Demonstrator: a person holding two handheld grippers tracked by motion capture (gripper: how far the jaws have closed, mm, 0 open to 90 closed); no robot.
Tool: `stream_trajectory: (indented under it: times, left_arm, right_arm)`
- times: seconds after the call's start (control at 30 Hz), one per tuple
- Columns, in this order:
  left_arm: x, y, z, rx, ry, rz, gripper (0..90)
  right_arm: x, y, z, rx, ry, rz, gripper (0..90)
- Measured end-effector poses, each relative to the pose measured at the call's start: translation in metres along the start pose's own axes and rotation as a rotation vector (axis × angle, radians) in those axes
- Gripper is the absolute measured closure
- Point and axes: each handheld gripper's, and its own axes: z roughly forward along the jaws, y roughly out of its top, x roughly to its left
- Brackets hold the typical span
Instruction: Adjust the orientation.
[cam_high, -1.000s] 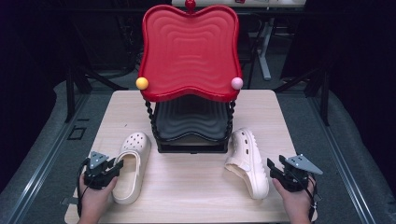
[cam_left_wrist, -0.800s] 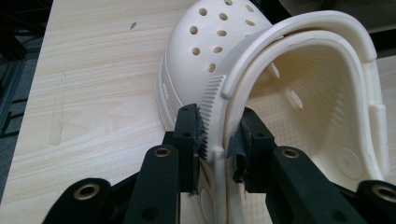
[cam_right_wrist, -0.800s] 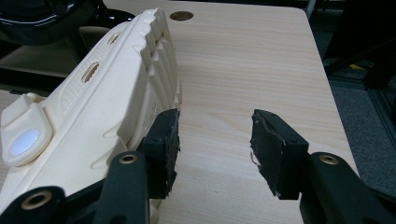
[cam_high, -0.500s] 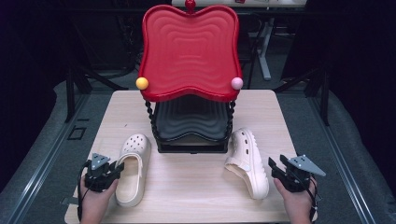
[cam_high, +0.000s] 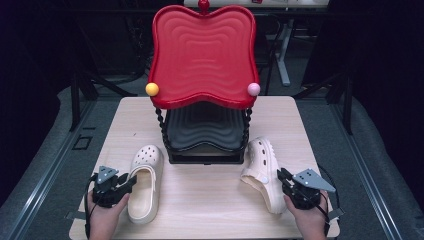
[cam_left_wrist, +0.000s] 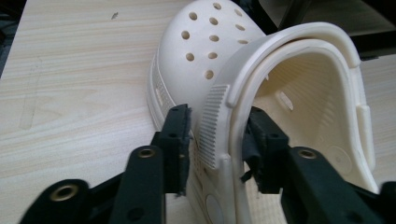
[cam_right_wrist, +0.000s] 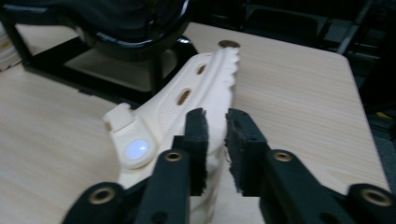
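Note:
Two cream clogs lie on the wooden table (cam_high: 210, 210). The left clog (cam_high: 145, 185) (cam_left_wrist: 205, 42) sits upright, toe away from me. My left gripper (cam_high: 131, 181) (cam_left_wrist: 217, 140) straddles its side wall and heel strap. Its jaws have just been opening, and a slim gap shows beside the outer pad (cam_left_wrist: 180, 135). The right clog (cam_high: 262, 167) (cam_right_wrist: 187, 100) leans on its side by the rack. My right gripper (cam_high: 282, 176) (cam_right_wrist: 215, 140) is at that clog's heel. Its jaws have just been closing and now pinch the thin heel wall.
A two-tier rack stands mid-table, with a red wavy tray (cam_high: 202, 55) on top and a black tray (cam_high: 205, 132) beneath. A yellow ball (cam_high: 152, 89) and a pink ball (cam_high: 254, 89) cap its front corners. Dark floor and chair legs surround the table.
The right gripper's jaws have narrowed at the clog's heel and the hand has shifted slightly. The left hand has stayed at the left clog. Both clogs lie where they were.

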Motion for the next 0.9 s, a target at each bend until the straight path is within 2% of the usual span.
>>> stream_trajectory:
  times: [0.23,0.27,0.3,0.4,0.5,0.77,0.83,0.87,0.9]
  left_arm:
    - [0.002,-0.002,0.004,0.006,0.021,0.016,54.0]
    - [0.003,-0.003,0.005,0.0,0.005,0.024,53.3]
    - [0.003,-0.003,0.005,-0.002,-0.001,0.031,53.3]
    - [0.0,-0.002,0.005,-0.009,0.002,0.058,54.9]
    - [-0.001,-0.002,0.004,-0.021,0.004,0.061,54.2]
    - [0.002,-0.002,0.004,-0.027,0.0,0.045,51.2]
    - [0.002,-0.002,0.003,-0.03,0.004,0.048,50.7]
    - [0.002,-0.002,0.003,-0.033,0.007,0.05,50.7]
    - [0.002,-0.002,0.003,-0.032,0.004,0.046,51.0]
  right_arm:
    - [0.009,0.002,0.01,0.052,0.03,-0.025,86.0]
    - [0.011,0.002,0.011,0.059,0.023,-0.05,87.3]
    - [0.011,0.002,0.011,0.058,0.021,-0.056,88.3]
    - [0.008,0.002,0.011,0.052,0.023,-0.041,89.4]
    - [0.004,0.001,0.009,0.052,0.021,-0.024,89.7]
    - [-0.011,-0.002,0.005,0.047,-0.016,0.011,89.7]
    - [-0.015,-0.004,0.005,0.063,-0.033,0.006,89.9]
    - [-0.017,-0.005,0.006,0.057,-0.029,0.019,89.8]
    - [-0.018,-0.006,0.008,0.093,-0.043,0.023,89.8]
